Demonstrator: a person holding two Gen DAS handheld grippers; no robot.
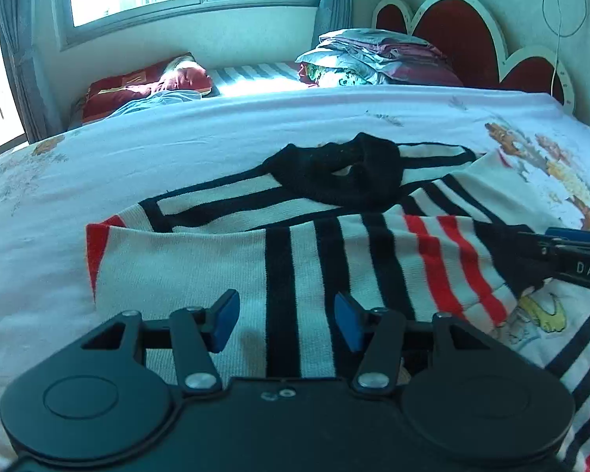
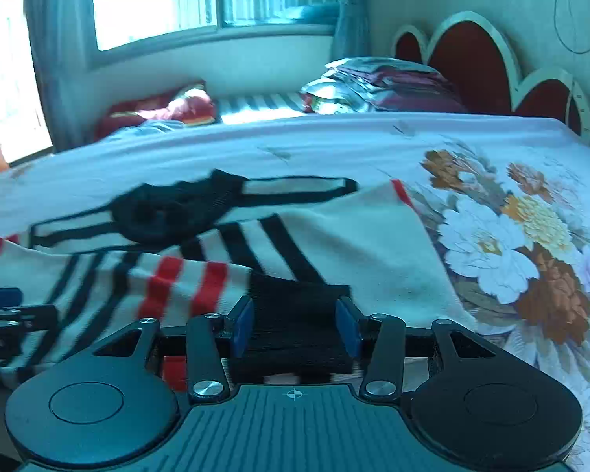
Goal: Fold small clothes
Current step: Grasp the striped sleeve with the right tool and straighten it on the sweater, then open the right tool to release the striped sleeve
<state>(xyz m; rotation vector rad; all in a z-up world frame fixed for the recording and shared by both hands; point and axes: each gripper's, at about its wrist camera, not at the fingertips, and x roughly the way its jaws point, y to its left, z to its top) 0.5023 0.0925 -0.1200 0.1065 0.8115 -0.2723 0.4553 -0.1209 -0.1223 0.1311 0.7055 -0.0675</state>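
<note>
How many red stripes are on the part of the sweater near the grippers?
2. Both run side by side across the striped sweater: one nearer the black stripes, the other beside it. More may be hidden in the folds.

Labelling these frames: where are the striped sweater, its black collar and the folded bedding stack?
striped sweater [image 1: 200,271], left wrist view, white body panel.
black collar [image 1: 334,173], left wrist view, ribbed band.
folded bedding stack [image 2: 381,82], right wrist view, middle layers.

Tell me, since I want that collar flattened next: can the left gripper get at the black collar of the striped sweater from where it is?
Probably yes. The left gripper sits open over the striped sweater, and only flat knit lies between it and the black collar farther up the bed; the right gripper is off to the side.
</note>
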